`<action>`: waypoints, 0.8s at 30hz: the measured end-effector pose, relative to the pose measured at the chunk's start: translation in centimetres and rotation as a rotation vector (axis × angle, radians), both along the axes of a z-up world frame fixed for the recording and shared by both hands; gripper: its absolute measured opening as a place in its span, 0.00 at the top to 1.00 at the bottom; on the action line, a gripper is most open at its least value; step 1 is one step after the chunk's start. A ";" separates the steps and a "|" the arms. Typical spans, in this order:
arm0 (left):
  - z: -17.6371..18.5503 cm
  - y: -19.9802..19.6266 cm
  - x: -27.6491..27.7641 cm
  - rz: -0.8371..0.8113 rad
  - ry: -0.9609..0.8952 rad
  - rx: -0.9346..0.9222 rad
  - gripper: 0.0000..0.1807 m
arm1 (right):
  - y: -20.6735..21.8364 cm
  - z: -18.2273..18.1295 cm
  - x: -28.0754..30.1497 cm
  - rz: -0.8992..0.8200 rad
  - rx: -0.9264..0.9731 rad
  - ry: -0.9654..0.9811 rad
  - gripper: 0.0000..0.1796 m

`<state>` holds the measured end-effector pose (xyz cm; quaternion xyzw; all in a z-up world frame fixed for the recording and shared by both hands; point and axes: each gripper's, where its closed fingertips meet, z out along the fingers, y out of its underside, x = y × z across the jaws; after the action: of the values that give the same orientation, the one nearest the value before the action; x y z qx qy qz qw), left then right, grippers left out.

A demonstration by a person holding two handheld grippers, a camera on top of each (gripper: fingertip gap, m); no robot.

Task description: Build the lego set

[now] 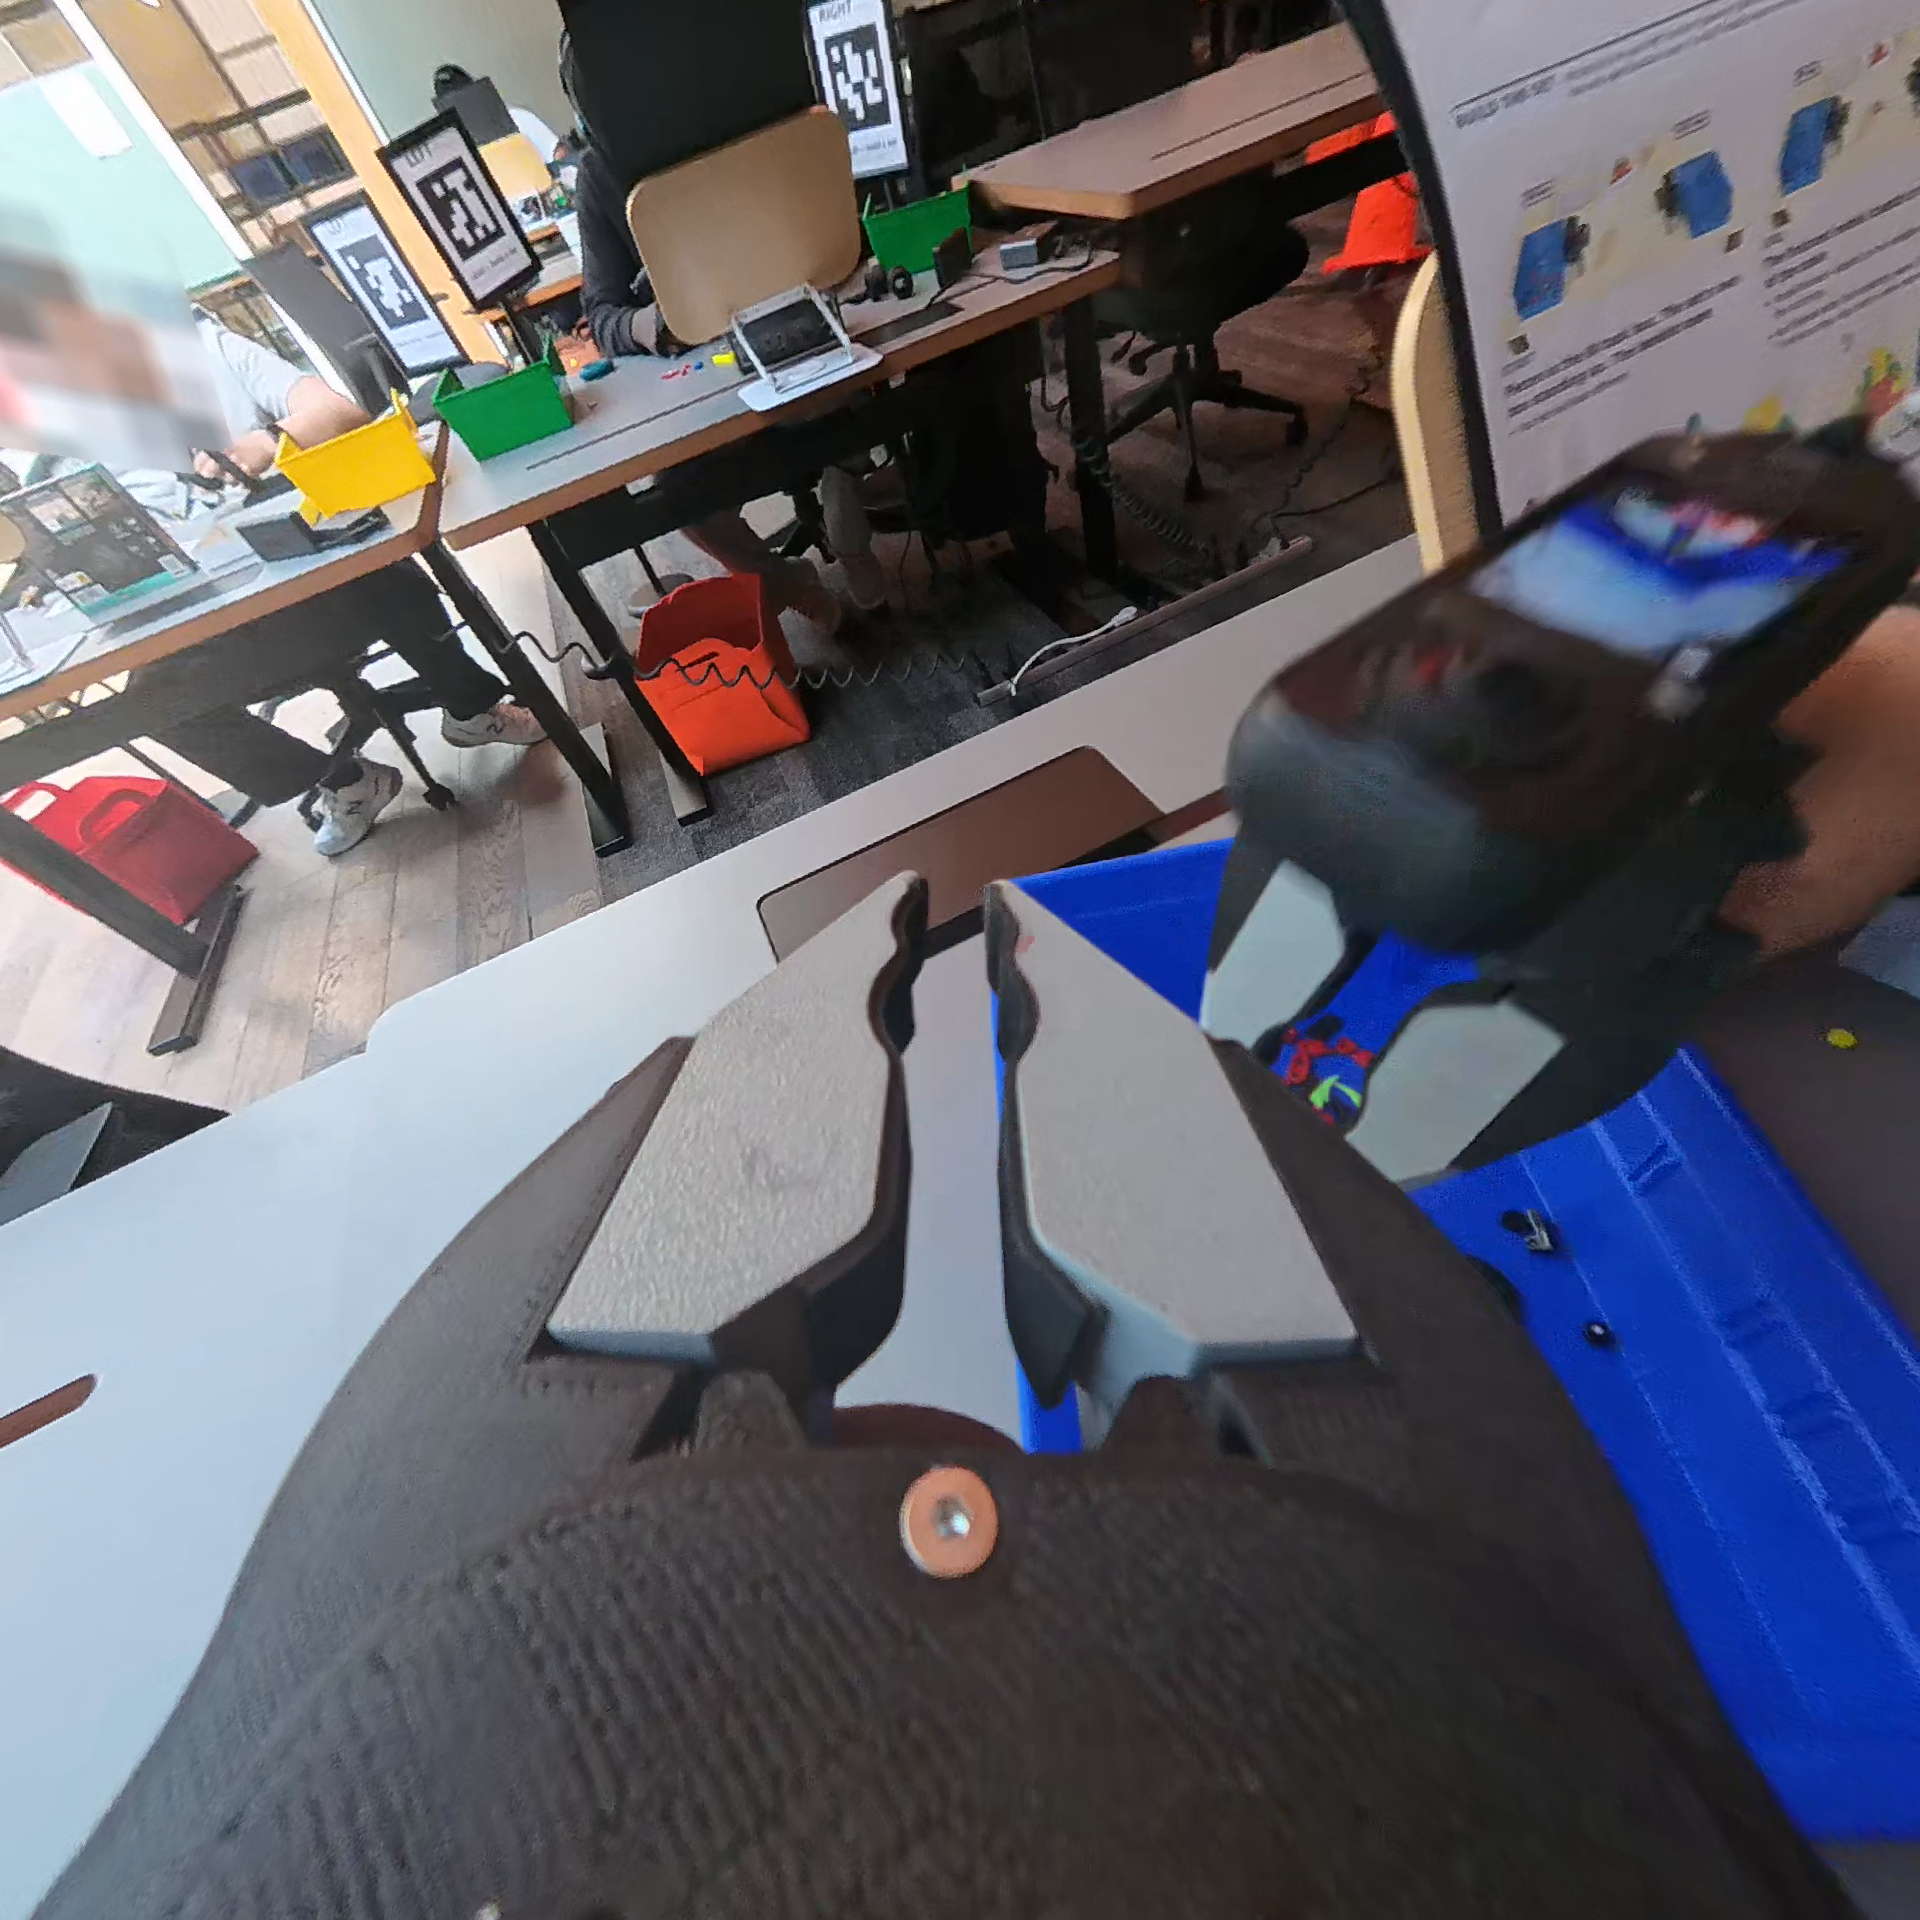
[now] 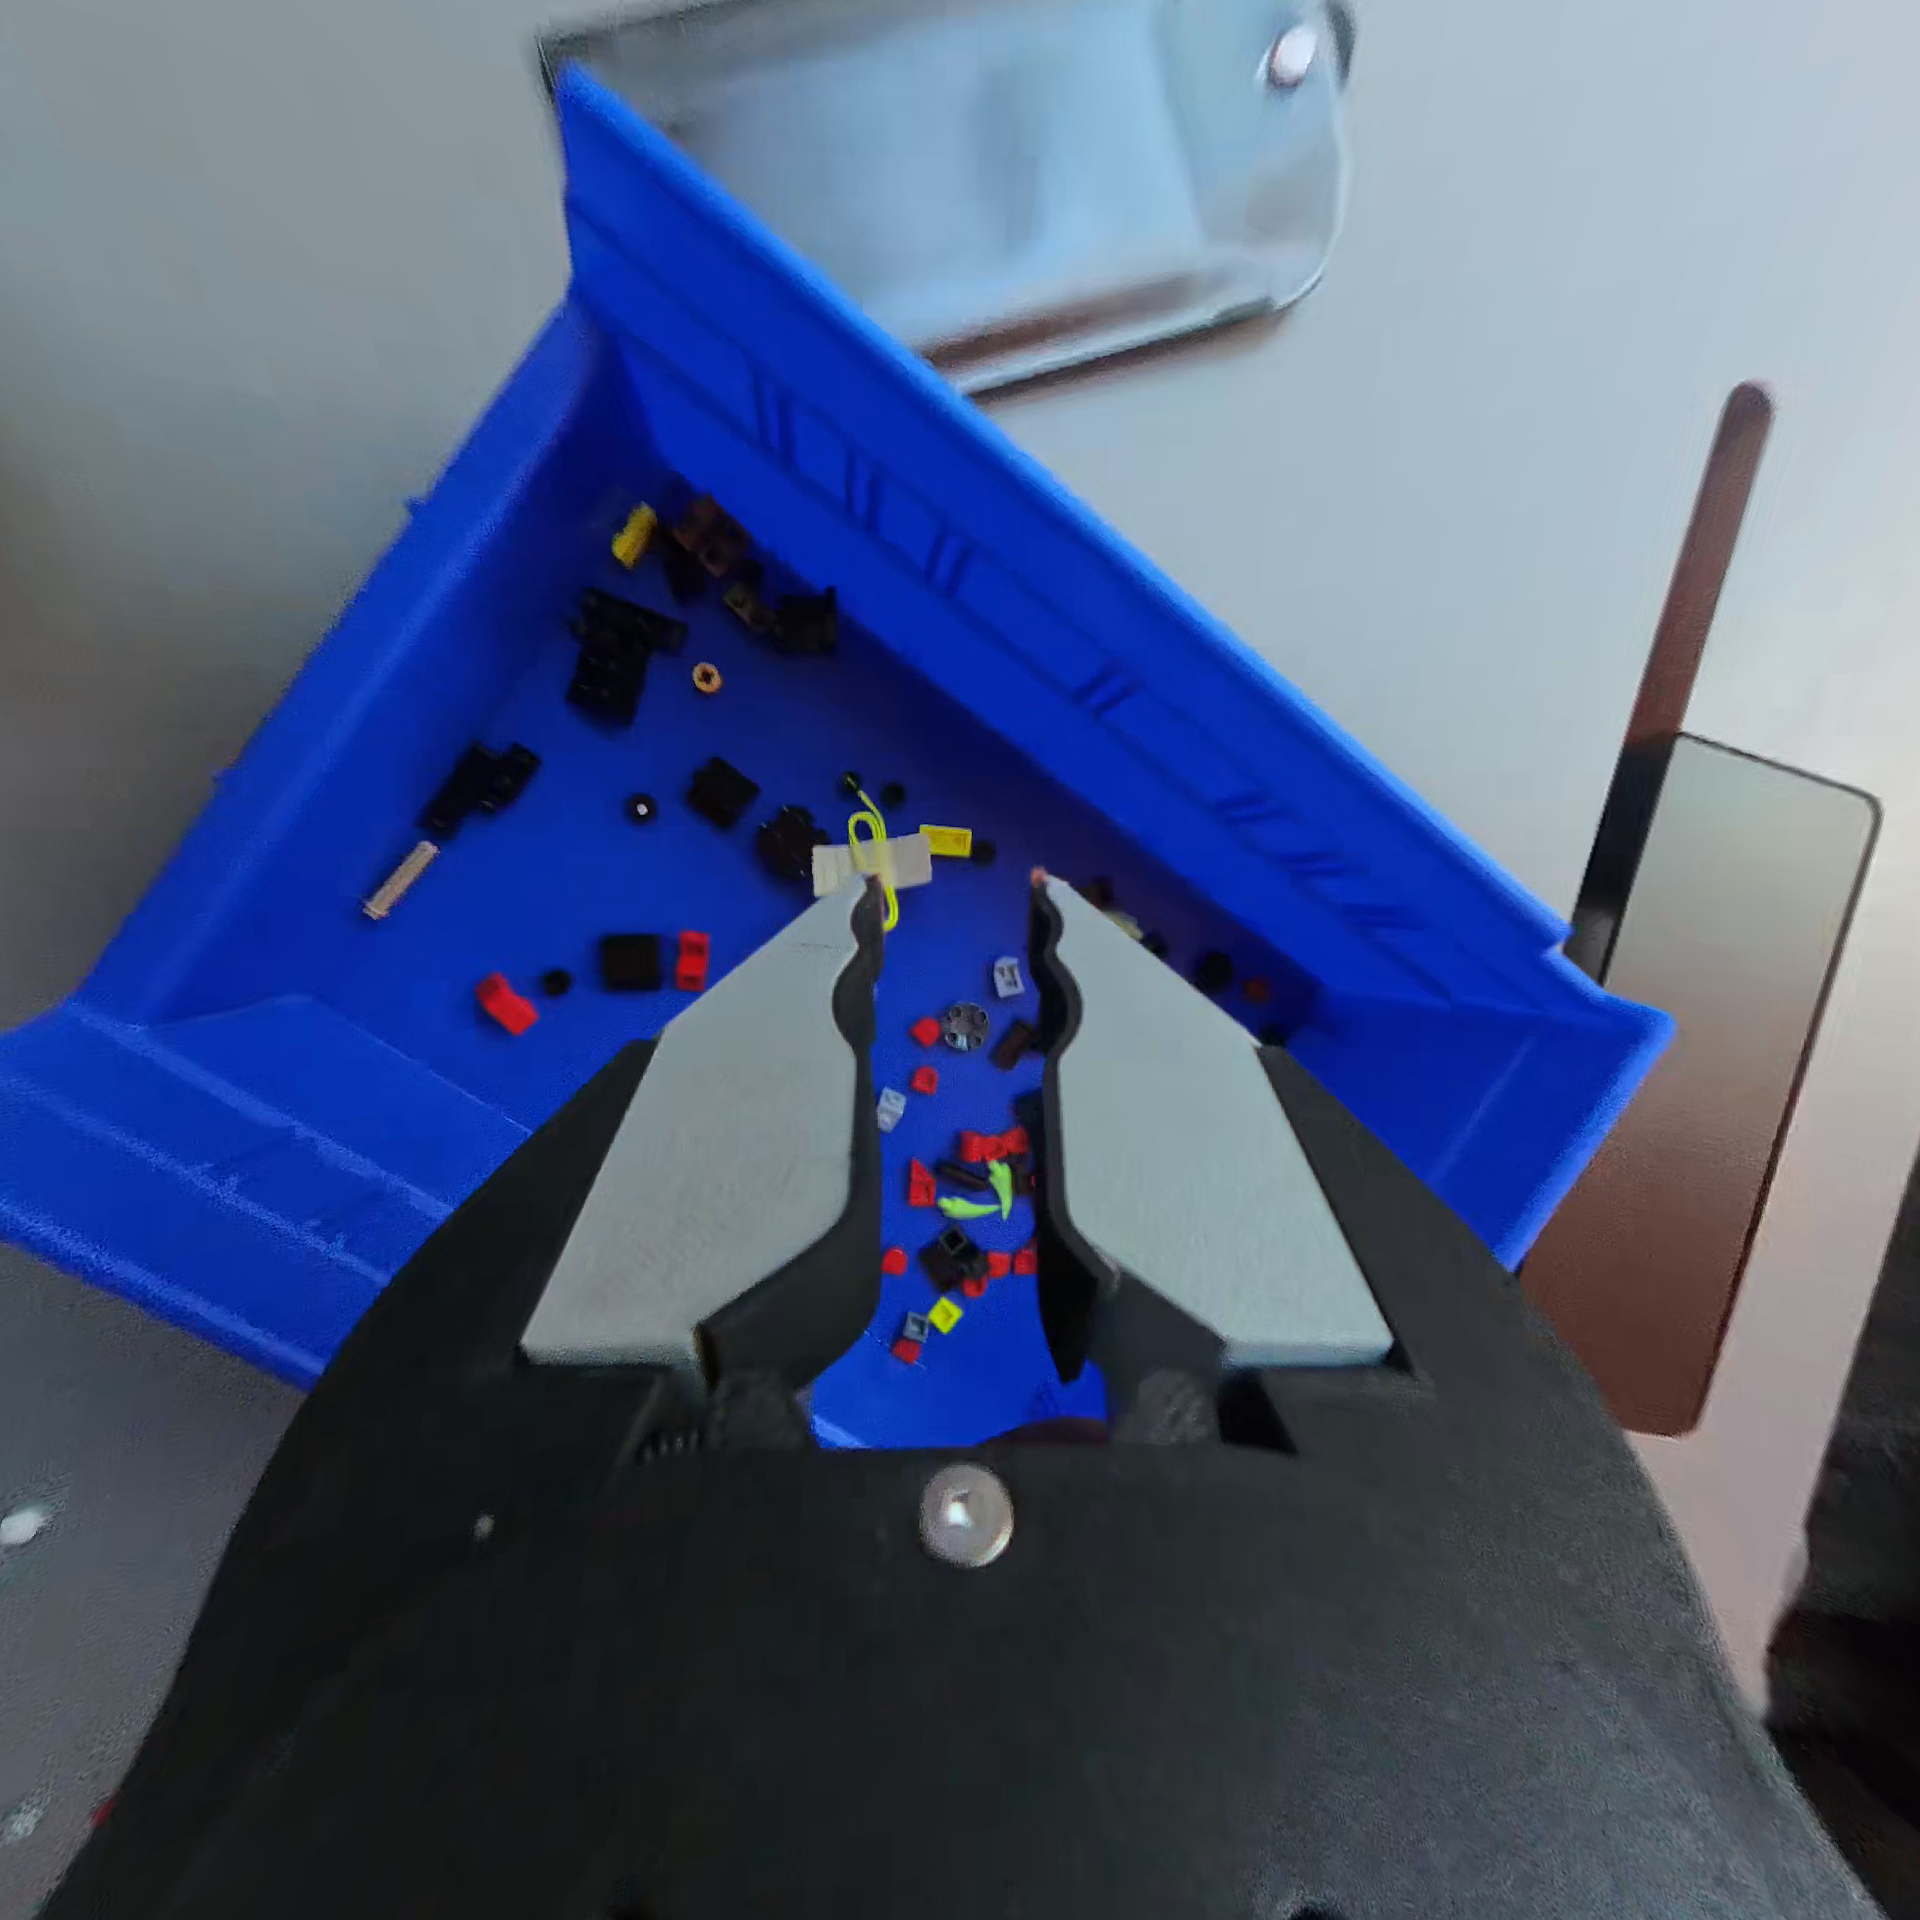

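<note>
Still at the picking stage, by the look of it: nothing assembled, all loose small plastic lego pieces [image 2: 966, 1174] scattered over the floor of the open blue plastic bin [image 2: 935, 540] on the pale grey tabletop [image 2: 208, 260].

Right hand-held gripper [image 2: 956, 883], centre of the right wrist view, hung over the bin with jaws parted and nothing between them; red, black and lime bits visible through the gap, a whitish block with a yellow-green loop [image 2: 871, 862] just past the left tip.

Left hand-held gripper [image 1: 954, 904], centre of the left wrist view, over the tabletop beside the bin's left wall, jaws slightly apart, empty.

Printed instruction sheet [image 1: 1683, 208] stood in the upper right of that view.

Next, probably: choosing one piece, lowering the right tips around it alone, closing gently. Crowded neighbours likely to get nudged.
</note>
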<state>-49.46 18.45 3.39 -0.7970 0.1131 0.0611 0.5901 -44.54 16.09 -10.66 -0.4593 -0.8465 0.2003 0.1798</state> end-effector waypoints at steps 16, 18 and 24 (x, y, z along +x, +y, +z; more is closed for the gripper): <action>0.2 -0.2 0.9 -0.011 0.026 -0.004 0.95 | -1.3 -7.3 11.5 -0.299 0.044 -0.910 0.83; 0.5 -0.4 1.1 -0.021 0.026 0.004 0.95 | -1.2 -7.9 11.7 -0.309 0.091 -0.982 0.83; 1.8 -1.4 1.6 -0.036 0.026 0.048 0.95 | -0.3 -8.8 12.7 -0.374 0.200 -1.112 0.82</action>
<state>-47.88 17.03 5.19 -0.7797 0.1337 0.0638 0.6083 -31.83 15.81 -19.44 -0.6173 -0.7333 -0.1860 -0.2157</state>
